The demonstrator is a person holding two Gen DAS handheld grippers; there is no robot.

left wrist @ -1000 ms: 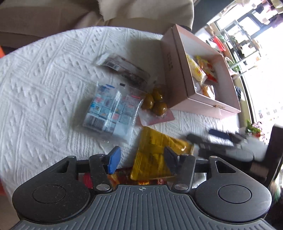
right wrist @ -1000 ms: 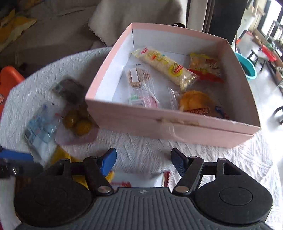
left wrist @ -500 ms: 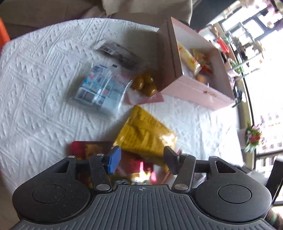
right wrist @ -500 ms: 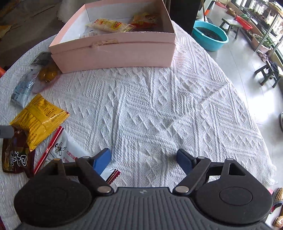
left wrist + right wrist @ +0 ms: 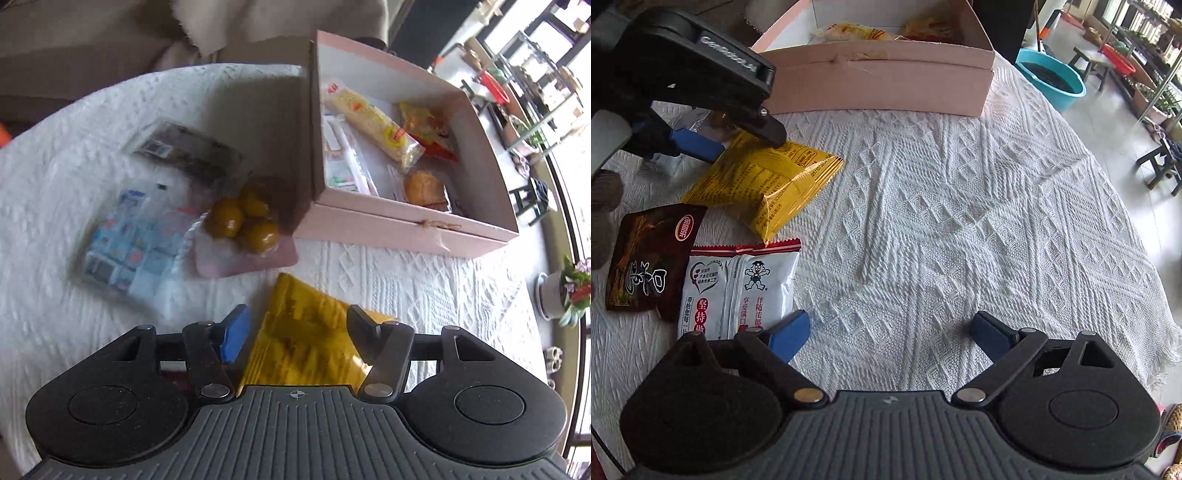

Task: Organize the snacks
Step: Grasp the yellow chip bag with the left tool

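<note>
I see the bench (image 5: pixel 960 221) under its white knitted cloth, with the pink box (image 5: pixel 879 74) at its far edge already holding several snacks. Along the bench's left side lie the yellow packet (image 5: pixel 764 184), the white packet (image 5: pixel 738 288) and the brown packet (image 5: pixel 650 254). My left gripper (image 5: pixel 295 332) hangs over the yellow packet's far end, fingers (image 5: pixel 236 332) opening, one on each side, pads not pressing it. My right gripper (image 5: pixel 890 332) hovers over bare cloth near the bench's near edge, its fingers (image 5: pixel 788 334) opening wide on nothing.
</note>
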